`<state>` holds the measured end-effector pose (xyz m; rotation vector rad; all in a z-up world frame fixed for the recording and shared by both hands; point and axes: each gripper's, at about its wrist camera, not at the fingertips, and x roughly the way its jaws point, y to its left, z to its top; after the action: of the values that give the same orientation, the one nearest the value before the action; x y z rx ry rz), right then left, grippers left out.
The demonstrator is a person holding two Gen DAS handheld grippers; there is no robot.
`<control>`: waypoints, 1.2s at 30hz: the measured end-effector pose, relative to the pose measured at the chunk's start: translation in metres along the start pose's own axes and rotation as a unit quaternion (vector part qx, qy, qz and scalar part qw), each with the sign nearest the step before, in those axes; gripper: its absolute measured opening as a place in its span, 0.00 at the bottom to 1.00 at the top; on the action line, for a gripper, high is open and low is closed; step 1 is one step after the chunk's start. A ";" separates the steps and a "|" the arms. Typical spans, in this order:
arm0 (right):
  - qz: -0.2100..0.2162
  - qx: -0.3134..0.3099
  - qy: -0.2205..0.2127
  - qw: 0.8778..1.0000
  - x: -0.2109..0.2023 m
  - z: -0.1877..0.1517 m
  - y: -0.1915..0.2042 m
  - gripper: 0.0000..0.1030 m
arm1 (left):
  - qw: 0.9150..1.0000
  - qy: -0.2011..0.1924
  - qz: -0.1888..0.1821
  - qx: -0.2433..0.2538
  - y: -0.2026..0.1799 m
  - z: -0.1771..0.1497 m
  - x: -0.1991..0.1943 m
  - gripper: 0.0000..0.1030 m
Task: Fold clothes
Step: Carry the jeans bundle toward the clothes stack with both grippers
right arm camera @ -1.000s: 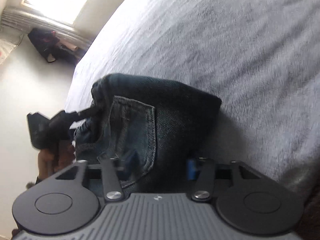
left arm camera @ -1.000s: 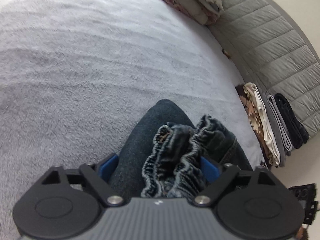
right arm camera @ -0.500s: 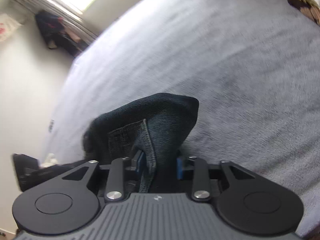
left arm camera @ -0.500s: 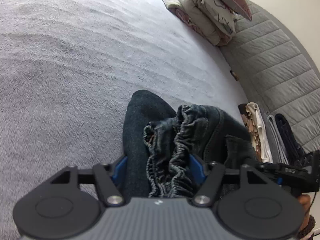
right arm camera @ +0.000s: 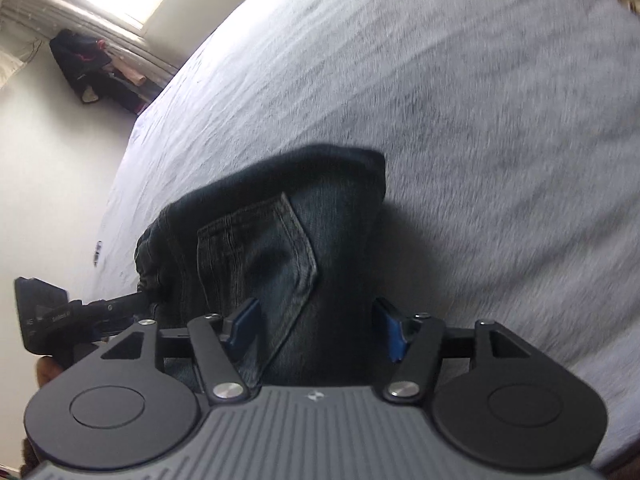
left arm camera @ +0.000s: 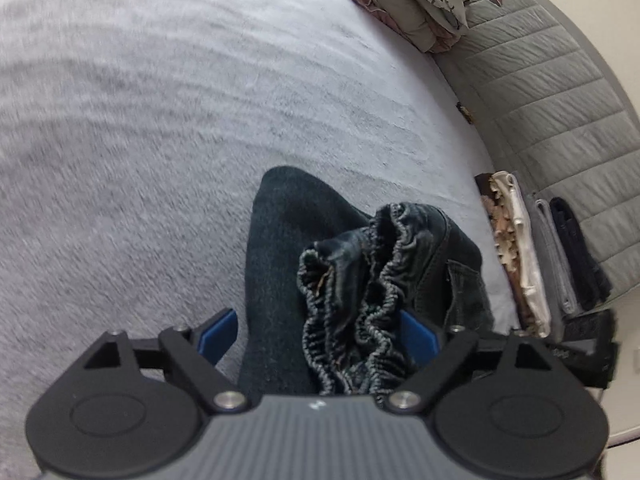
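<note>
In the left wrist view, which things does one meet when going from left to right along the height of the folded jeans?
Grey fleecy bed cover → dark blue folded denim jeans with gathered elastic waistband → brown patterned folded cloth → cream folded cloth → light grey folded cloth → black folded cloth → grey quilted headboard.

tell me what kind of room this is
Most likely a bedroom: a wide grey bed cover, a quilted grey headboard with folded clothes stacked against it, and piled bedding.

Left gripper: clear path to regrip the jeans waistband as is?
Probably yes. The waistband lies bunched between the left gripper's opening jaws, nothing in front; the left pad stands clear of the jeans.
</note>
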<state>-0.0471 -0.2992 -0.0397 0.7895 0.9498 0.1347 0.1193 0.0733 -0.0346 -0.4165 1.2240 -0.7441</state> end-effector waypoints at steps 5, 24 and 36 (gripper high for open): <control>0.026 0.023 -0.009 0.999 0.008 -0.007 -0.004 0.65 | 1.000 -0.002 -0.021 -0.021 0.005 -0.010 0.009 0.89; 0.034 -0.002 -0.077 0.996 -0.035 -0.008 0.029 0.33 | 0.994 -0.079 0.074 0.002 -0.073 -0.013 -0.004 0.59; 0.032 0.008 -0.144 0.989 -0.097 0.036 0.015 0.33 | 0.993 -0.080 0.067 0.048 -0.163 0.034 0.020 0.59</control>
<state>-0.0738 -0.3500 0.0473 0.8290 0.6532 0.0653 0.1075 -0.0576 0.0688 -0.3059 1.0506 -0.6378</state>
